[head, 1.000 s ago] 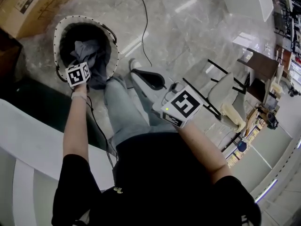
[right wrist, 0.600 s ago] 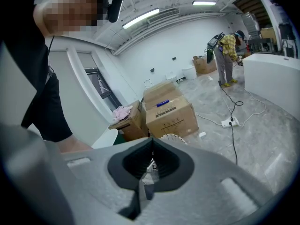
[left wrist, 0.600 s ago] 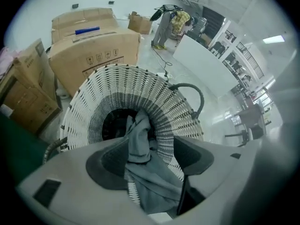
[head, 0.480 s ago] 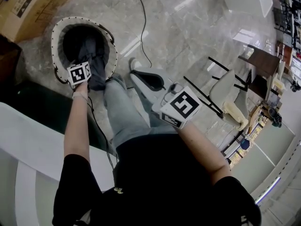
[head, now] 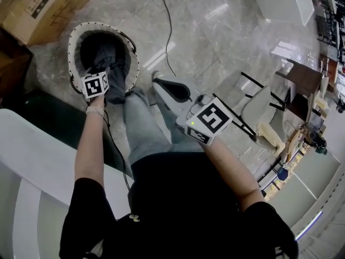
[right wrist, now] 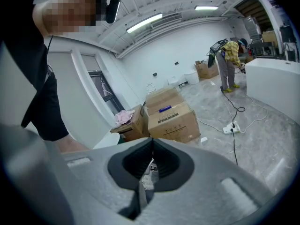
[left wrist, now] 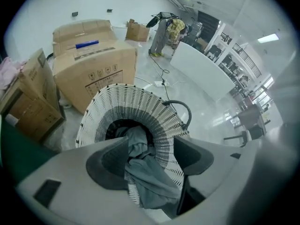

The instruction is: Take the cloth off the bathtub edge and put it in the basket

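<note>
The grey cloth [left wrist: 145,170] lies in the round woven basket [left wrist: 136,102] and hangs over its near rim. My left gripper [left wrist: 150,142] hovers just above it. Its jaws have just been opening and now stand wide apart, with the cloth below and between them but not pressed. From the head view, the basket [head: 73,42] stands on the floor with the cloth [head: 110,55] inside, and the left gripper [head: 102,75] is at its near rim. My right gripper [head: 161,85] hangs over the floor beside my leg, and its jaws [right wrist: 152,142] are shut on nothing.
The white bathtub edge [head: 38,161] runs along the lower left, next to a dark green mat [head: 48,117]. Cardboard boxes [left wrist: 93,64] stand behind the basket. A cable [head: 167,31] crosses the marble floor. A chair [head: 259,107] is at the right, and a person [left wrist: 164,32] stands far off.
The cloth has dropped from the left gripper into the basket and over its near rim. The left gripper has lifted a little above it. The right gripper has risen slightly.
</note>
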`<state>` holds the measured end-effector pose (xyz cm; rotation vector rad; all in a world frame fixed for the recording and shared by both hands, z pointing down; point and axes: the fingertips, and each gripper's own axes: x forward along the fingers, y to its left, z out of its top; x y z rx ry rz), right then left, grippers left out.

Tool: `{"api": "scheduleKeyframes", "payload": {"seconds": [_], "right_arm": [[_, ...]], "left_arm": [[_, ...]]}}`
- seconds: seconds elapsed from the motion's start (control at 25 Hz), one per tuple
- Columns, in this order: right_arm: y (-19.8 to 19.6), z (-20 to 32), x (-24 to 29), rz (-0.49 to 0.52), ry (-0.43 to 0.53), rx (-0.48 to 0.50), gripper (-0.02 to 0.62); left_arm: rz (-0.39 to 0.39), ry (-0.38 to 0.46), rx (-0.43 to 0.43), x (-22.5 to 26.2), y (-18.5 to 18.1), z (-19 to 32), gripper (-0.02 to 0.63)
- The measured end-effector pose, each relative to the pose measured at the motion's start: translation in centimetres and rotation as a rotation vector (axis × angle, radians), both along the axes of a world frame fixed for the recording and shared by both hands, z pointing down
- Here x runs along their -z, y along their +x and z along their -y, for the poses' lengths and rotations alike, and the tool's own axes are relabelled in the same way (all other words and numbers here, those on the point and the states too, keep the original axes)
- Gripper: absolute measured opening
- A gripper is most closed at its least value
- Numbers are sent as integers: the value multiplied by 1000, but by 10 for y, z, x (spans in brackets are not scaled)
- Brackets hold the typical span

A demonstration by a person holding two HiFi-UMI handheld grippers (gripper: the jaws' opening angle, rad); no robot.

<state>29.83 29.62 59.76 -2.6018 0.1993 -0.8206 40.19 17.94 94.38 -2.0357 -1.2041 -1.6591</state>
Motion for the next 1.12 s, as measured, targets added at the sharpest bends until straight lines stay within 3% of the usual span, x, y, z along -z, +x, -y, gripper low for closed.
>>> {"api": "scheduleKeyframes", "payload": {"seconds": [0.2, 0.44, 0.52, 1.12], "right_arm": [[5, -5, 27, -31, -16, 5, -3], [11, -7, 57, -73, -35, 10, -3], [11, -5, 68, -83, -42, 21, -3], [16, 16, 134, -161, -13, 97, -3]], "left_arm": [[-21, -45, -21, 46, 2, -5, 290], [-47, -118, -41, 104, -2, -14, 56], [-59, -142, -43, 129, -5, -16, 18], [-114, -329, -14, 313, -22, -12, 14]]}}
